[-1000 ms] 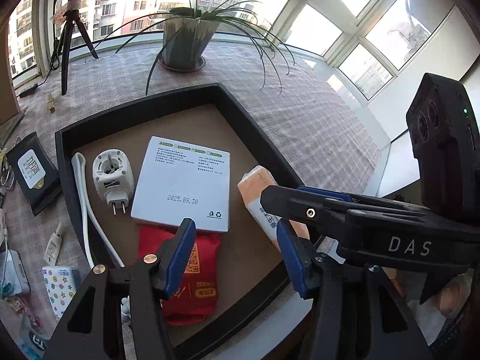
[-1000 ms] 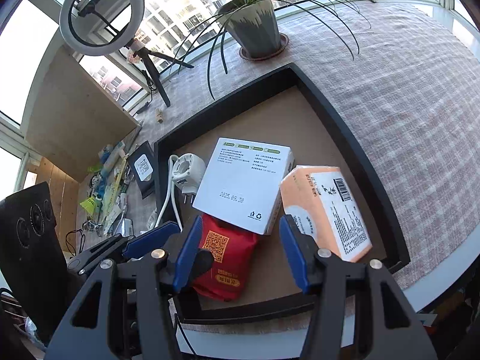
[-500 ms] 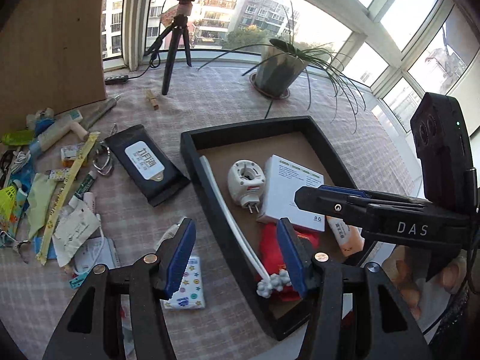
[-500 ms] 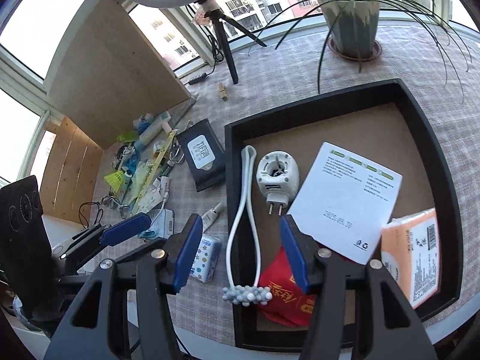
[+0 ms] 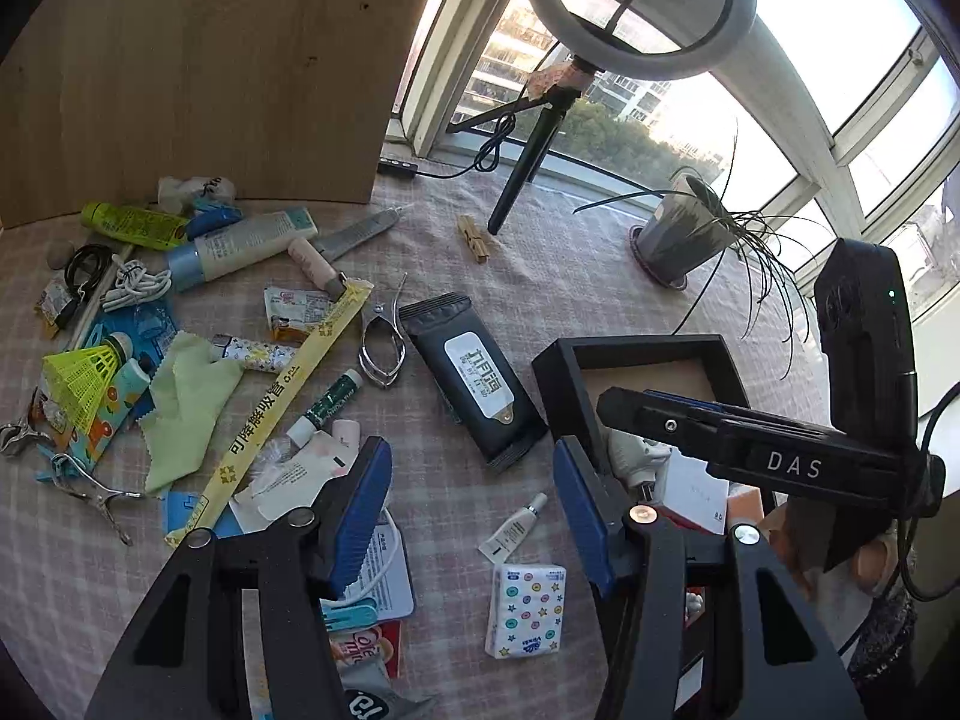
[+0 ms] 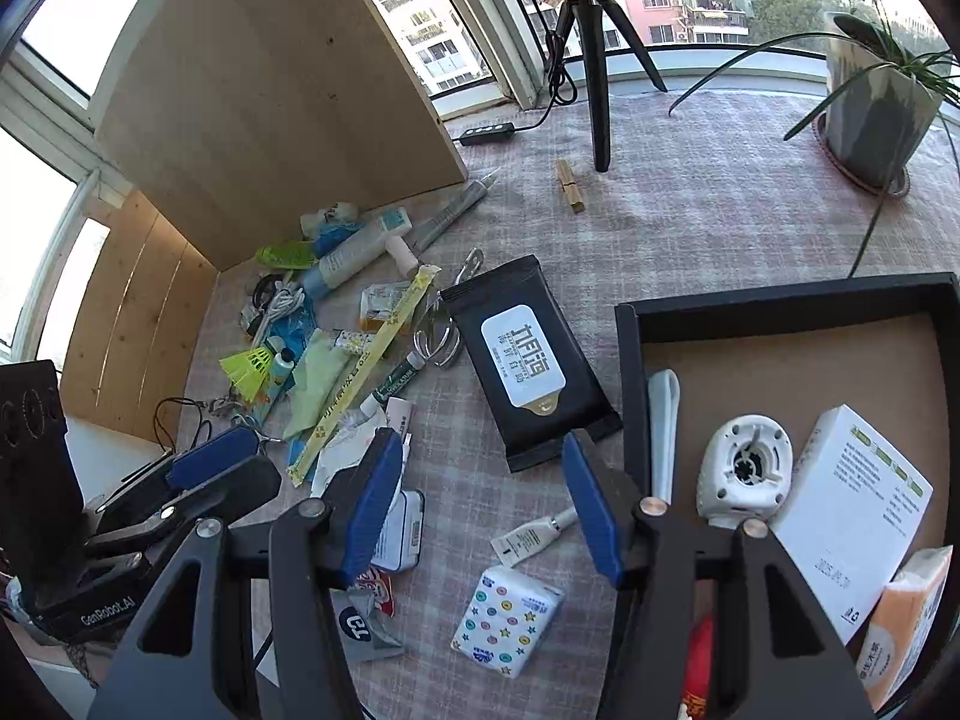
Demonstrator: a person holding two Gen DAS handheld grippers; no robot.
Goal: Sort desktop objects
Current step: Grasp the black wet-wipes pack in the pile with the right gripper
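Checked tablecloth (image 5: 570,276), probably 2 empty grippers

Sunlit windows (image 5: 690,114), checked tablecloth (image 6: 690,204).

black tray (image 6: 780,306), star-patterned tissue pack (image 6: 507,621)

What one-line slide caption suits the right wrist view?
Open right gripper hovering over small tube and tissue pack, beside the black tray.
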